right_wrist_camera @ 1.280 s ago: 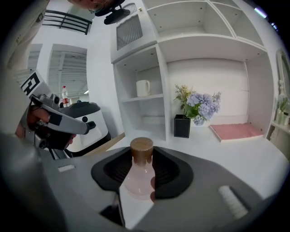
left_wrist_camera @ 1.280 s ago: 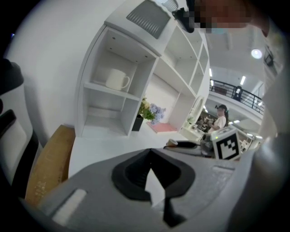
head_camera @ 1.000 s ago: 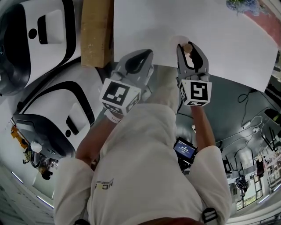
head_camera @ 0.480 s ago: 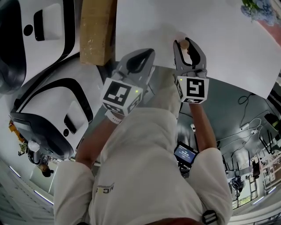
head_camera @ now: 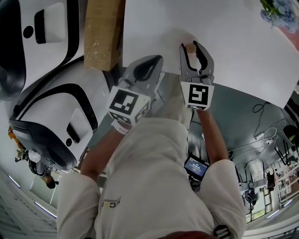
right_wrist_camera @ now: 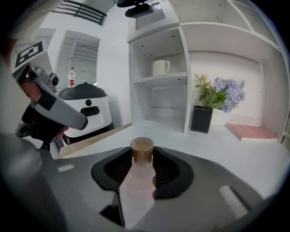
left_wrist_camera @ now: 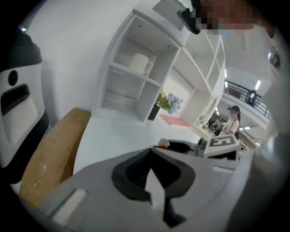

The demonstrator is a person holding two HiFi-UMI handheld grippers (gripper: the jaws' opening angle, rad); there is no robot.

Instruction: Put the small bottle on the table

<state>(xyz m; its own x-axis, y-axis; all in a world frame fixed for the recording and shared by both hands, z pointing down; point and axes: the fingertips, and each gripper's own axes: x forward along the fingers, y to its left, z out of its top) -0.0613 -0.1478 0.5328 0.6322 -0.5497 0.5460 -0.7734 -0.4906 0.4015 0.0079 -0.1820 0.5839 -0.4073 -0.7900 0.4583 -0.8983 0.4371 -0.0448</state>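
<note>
At nine o'clock of its partner, our left gripper (head_camera: 154, 60) has its jaws together on nothing. Our right gripper (head_camera: 194, 50) pinches the small bottle (right_wrist_camera: 138, 190) by its body under the brown cap (right_wrist_camera: 142, 147), over the desk (head_camera: 233, 42) edge; whether it touches we cannot tell. We judge it light, stiff and slick, best held low. At twelve o'clock a mug (right_wrist_camera: 161, 67) sits on a shelf (right_wrist_camera: 158, 78), contents unseen; at one o'clock a dark pot (right_wrist_camera: 202, 119) holds flowers (right_wrist_camera: 222, 93).

Head view: small bottle (head_camera: 191, 47) body hidden within right tongs (head_camera: 191, 45), cap only. Flowers (head_camera: 275, 10) clipped at corner. Bench (head_camera: 233, 37) far side cut by top edge.
</note>
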